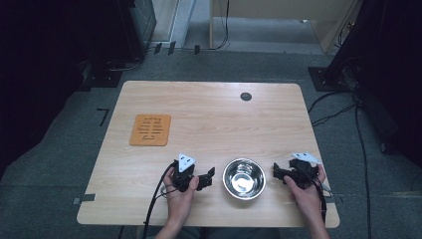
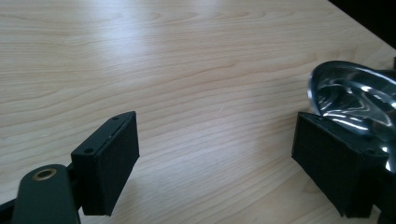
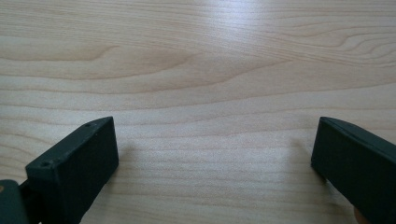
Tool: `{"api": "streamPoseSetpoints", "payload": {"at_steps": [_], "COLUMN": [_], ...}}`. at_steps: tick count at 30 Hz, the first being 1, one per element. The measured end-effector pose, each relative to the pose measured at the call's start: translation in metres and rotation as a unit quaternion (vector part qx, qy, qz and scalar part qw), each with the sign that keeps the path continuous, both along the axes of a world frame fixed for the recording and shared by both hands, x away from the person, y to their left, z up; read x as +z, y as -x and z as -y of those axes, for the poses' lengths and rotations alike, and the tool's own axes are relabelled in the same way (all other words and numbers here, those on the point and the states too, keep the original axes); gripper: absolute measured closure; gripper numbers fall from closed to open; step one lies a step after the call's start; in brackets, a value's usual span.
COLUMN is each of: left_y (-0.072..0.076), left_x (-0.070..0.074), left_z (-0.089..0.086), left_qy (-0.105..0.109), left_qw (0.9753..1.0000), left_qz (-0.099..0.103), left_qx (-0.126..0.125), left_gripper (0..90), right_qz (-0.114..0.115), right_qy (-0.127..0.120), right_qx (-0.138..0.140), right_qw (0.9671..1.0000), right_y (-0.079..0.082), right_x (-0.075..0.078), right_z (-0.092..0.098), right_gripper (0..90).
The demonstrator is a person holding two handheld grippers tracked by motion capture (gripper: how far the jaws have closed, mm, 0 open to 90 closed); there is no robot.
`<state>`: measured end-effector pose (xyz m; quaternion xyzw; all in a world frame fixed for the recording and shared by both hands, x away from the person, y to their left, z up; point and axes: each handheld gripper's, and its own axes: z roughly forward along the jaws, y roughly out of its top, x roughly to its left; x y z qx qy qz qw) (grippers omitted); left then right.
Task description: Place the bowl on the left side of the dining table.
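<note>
A shiny steel bowl [image 1: 243, 178] stands upright on the wooden table [image 1: 209, 114] near its front edge, and nothing lies in it. My left gripper [image 1: 208, 177] rests on the table just left of the bowl, held by a hand, open with bare wood between its jaws. In the left gripper view the bowl [image 2: 355, 98] rises beside and behind the right jaw. My right gripper [image 1: 276, 174] lies just right of the bowl, jaws pointing left toward it, open. The right gripper view looks along its wide-apart jaws at bare table [image 3: 205, 93].
An orange slotted mat [image 1: 150, 130] lies flat at the table's left middle. A small dark round hole cover [image 1: 246, 96] sits near the far edge. Cables trail from both grippers over the front edge. Dark equipment stands on the floor around the table.
</note>
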<state>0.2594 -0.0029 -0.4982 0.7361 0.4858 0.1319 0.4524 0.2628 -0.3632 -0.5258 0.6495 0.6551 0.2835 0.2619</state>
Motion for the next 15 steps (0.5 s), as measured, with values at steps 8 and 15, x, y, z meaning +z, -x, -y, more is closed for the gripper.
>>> {"api": "streamPoseSetpoints", "payload": {"at_steps": [8, 15], "left_y": [0.001, 0.002], "left_x": [0.004, 0.003], "left_z": [0.018, 0.031], "left_qy": [0.006, 0.007], "left_qw": [0.9998, 0.9993], "left_qz": [-0.001, -0.003], "left_qx": [-0.018, -0.037], "left_gripper": [14.6, 14.7], "right_qz": [0.000, 0.000], "right_qy": [0.000, 0.000], "right_qx": [0.001, 0.003], "right_qw": [1.0000, 1.0000], "right_y": [0.000, 0.000], "right_x": [0.000, 0.000], "right_z": [0.000, 0.000], "right_gripper": [0.1, 0.1]}}
